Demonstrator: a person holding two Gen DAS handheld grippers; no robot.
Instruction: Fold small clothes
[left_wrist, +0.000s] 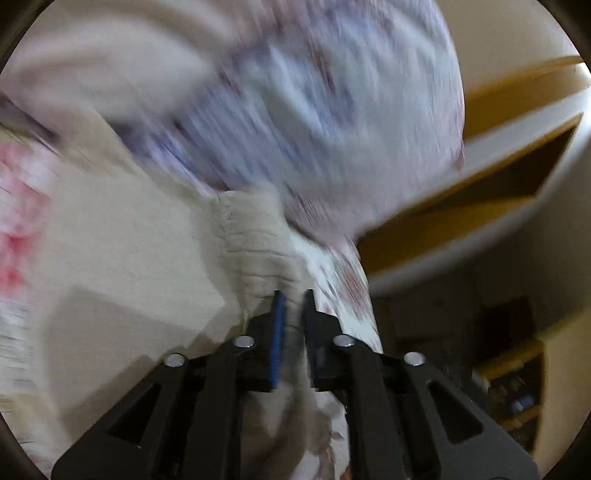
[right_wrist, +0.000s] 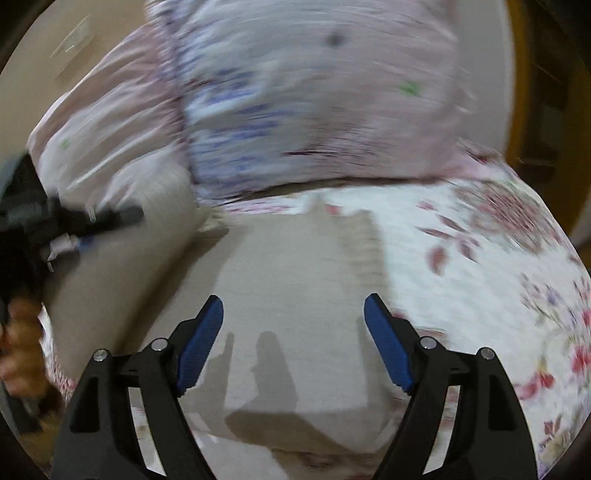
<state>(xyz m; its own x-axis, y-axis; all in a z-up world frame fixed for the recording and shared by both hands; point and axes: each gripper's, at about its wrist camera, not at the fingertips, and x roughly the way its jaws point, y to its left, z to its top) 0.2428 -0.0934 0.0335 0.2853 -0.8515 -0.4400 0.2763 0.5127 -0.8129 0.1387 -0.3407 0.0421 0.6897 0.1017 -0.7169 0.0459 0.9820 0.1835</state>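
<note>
A beige garment (right_wrist: 288, 280) lies spread on the floral bedsheet (right_wrist: 498, 266). My left gripper (left_wrist: 293, 295) is shut on the garment's ribbed elastic edge (left_wrist: 251, 240), which bunches up between the blue pads. It also shows in the right wrist view (right_wrist: 92, 221) at the far left, held by a hand and pinching that edge. My right gripper (right_wrist: 293, 306) is open and empty, hovering above the flat middle of the garment. Both views are motion-blurred.
A pink and blue floral pillow (right_wrist: 295, 110) lies at the back of the bed, also in the left wrist view (left_wrist: 314, 110). A wooden bed frame (left_wrist: 480, 192) and shelves with clutter (left_wrist: 513, 387) are to the right.
</note>
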